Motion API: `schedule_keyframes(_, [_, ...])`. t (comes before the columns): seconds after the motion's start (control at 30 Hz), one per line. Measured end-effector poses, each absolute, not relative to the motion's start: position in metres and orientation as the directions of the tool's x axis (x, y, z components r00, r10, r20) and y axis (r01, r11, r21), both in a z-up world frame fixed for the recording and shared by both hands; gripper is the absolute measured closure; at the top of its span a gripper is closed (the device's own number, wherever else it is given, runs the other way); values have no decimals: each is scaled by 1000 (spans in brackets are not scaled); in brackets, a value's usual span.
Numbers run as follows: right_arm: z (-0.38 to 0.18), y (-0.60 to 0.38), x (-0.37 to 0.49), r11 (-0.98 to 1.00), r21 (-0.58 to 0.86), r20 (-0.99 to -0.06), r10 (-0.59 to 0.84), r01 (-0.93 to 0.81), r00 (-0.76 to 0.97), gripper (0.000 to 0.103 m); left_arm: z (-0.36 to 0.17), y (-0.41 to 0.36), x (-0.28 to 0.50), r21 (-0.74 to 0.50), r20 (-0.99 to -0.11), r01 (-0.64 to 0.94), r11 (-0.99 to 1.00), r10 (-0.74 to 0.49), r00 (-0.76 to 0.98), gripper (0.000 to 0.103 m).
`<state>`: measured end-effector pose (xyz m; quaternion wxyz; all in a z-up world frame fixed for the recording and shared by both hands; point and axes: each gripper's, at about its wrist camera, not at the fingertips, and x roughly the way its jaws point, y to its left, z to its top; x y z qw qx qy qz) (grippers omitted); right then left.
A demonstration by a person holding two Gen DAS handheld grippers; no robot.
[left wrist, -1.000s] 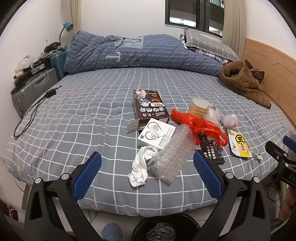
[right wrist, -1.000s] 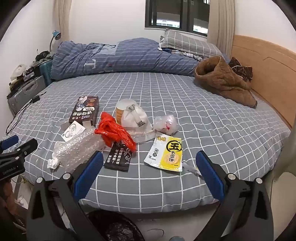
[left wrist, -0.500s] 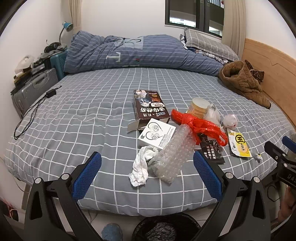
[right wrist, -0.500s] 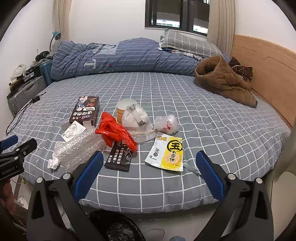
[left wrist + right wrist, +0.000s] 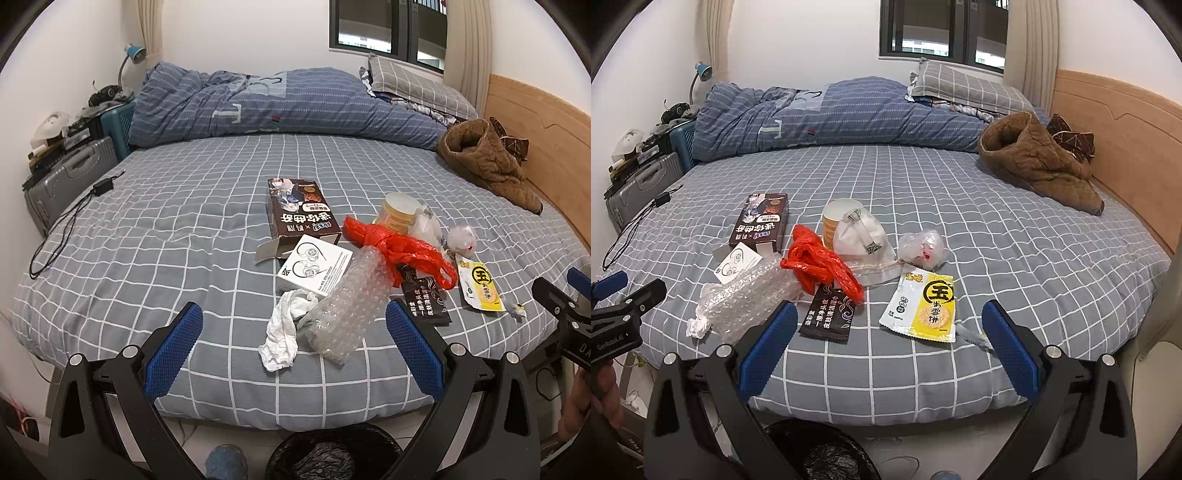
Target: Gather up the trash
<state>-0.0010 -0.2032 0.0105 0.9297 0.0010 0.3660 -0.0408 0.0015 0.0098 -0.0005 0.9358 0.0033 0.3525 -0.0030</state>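
Trash lies on the grey checked bed: a white tissue [image 5: 282,332], a bubble wrap roll [image 5: 351,302], a white earphone box [image 5: 314,264], a brown snack box [image 5: 301,210], a red plastic bag [image 5: 399,247], a black sachet [image 5: 829,314], a yellow cracker packet [image 5: 921,306], a paper cup [image 5: 838,221] and a clear bag [image 5: 921,247]. My left gripper [image 5: 293,350] is open and empty, just short of the tissue. My right gripper [image 5: 890,347] is open and empty, near the cracker packet. A black-lined bin [image 5: 332,454] stands on the floor below; it also shows in the right wrist view [image 5: 820,454].
A folded blue quilt [image 5: 277,107] and pillow [image 5: 413,88] lie at the far side. A brown jacket [image 5: 1038,162] lies by the wooden headboard [image 5: 1126,125]. A grey suitcase [image 5: 70,181] stands left, with a black cable [image 5: 62,236] on the bed's left edge.
Both grippers have drifted very slightly; the trash has not moved.
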Motion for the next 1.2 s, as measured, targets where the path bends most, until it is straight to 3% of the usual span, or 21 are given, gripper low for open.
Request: schedule_keyframes(1.2, [13,-208,-1,996,-29,-678,-82,85,730,7,-2,5,1,6,-667,23,1000,-13,745,6])
